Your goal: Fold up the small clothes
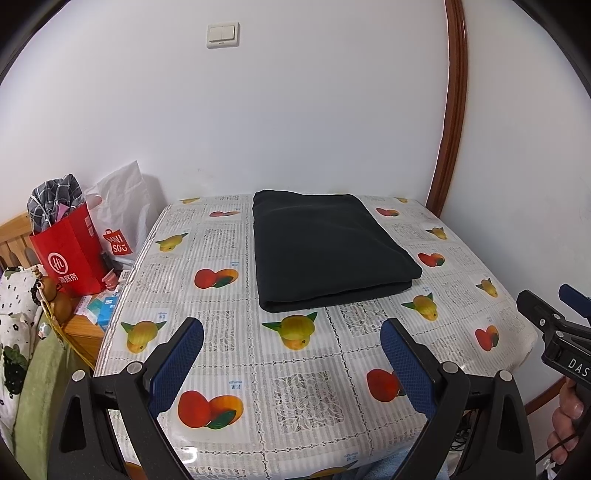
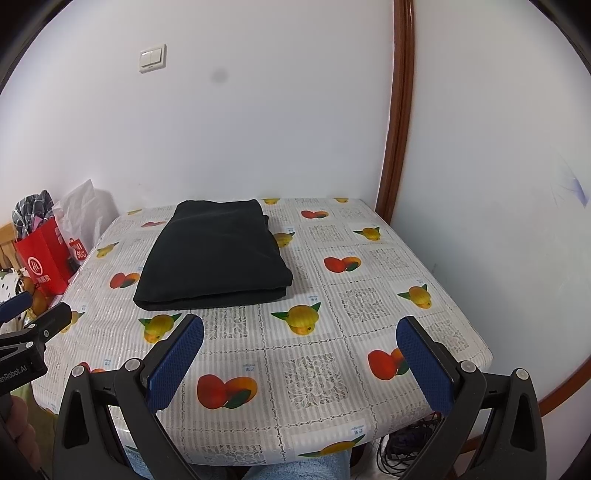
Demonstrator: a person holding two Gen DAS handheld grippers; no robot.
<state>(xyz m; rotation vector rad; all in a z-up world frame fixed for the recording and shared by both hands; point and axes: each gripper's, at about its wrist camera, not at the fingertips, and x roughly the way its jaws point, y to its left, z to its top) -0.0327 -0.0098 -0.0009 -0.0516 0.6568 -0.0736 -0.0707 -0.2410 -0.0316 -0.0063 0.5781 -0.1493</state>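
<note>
The left claw (image 1: 291, 341) hovers over the near part of the counter (image 1: 306, 387), its two blue-padded fingers spread wide apart, holding nothing and touching nothing. The right claw (image 2: 300, 341) hovers beside it at the same near edge, its fingers likewise spread wide, empty and clear of the cloth. In the left wrist view the right claw shows at 3 o'clock, gripped by a hand (image 1: 565, 424); in the right wrist view the left claw shows at 9 o'clock.

A folded black garment (image 1: 325, 254) lies flat on the counter, towards the far side, close to the wall (image 1: 295, 129). It forms a neat rectangle of several layers. Its long axis runs from the near side to the far side of the counter, roughly 6 o'clock to 12 o'clock, and its thick folded edge faces the claws. It lies well apart from both claws.

The counter carries a plastic tablecloth printed with fruit and lace squares. At 9 o'clock, off the counter's left edge, stand a red paper bag (image 1: 70, 254) and a white bag (image 1: 122, 206). A light switch (image 1: 222, 34) is on the wall at 12 o'clock.
</note>
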